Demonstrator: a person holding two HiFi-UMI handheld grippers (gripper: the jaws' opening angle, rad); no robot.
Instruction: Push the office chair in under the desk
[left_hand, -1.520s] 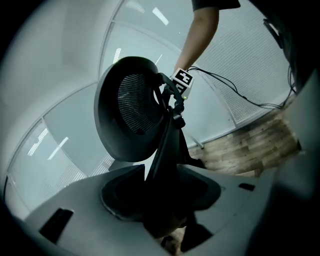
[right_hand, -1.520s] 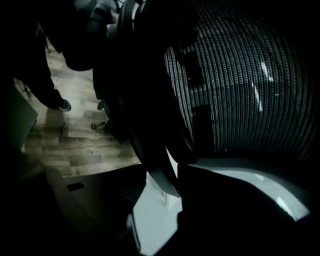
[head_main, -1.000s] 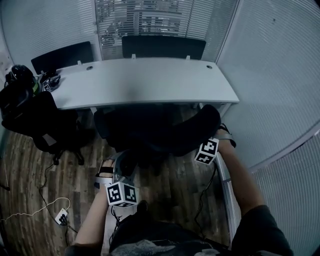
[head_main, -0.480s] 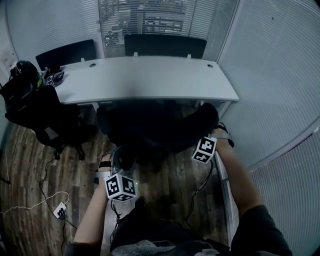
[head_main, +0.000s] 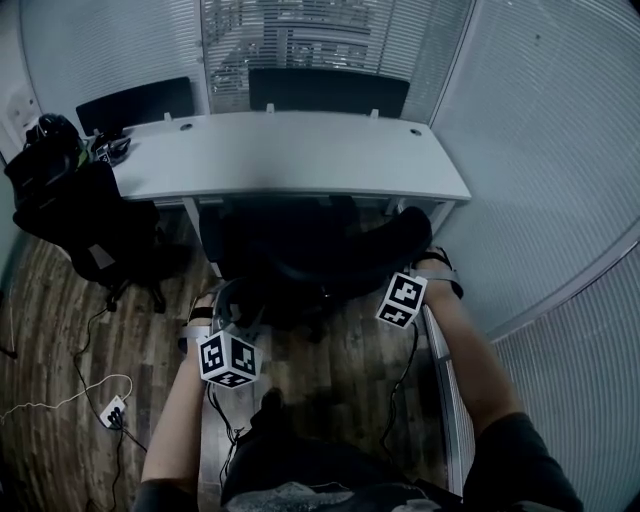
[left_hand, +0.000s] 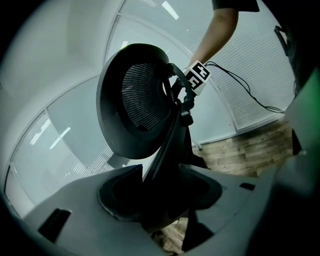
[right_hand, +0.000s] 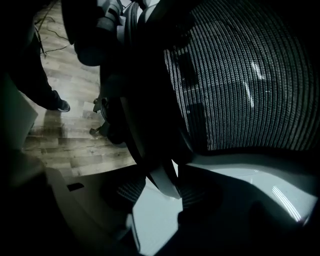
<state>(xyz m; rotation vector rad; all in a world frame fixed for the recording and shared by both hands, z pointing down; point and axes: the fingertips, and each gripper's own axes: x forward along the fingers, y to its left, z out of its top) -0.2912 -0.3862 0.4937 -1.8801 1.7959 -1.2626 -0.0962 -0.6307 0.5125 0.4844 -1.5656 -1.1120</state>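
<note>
Second chair (head_main: 95, 225): dark, far left, beside the tabletop's (head_main: 290, 155) left end, bags heaped on it.
Left tool (left_hand: 160, 197): its 2 jaws are opening, with the office chair's dark back strut between them.
Office chair (head_main: 310, 255): centre, partly tucked under the tabletop's front edge, backrest out over the wooden floor (head_main: 340, 370).
Right tool (right_hand: 157, 192): jaws spread, the pale rim of the mesh backrest between the ribbed pads.
</note>
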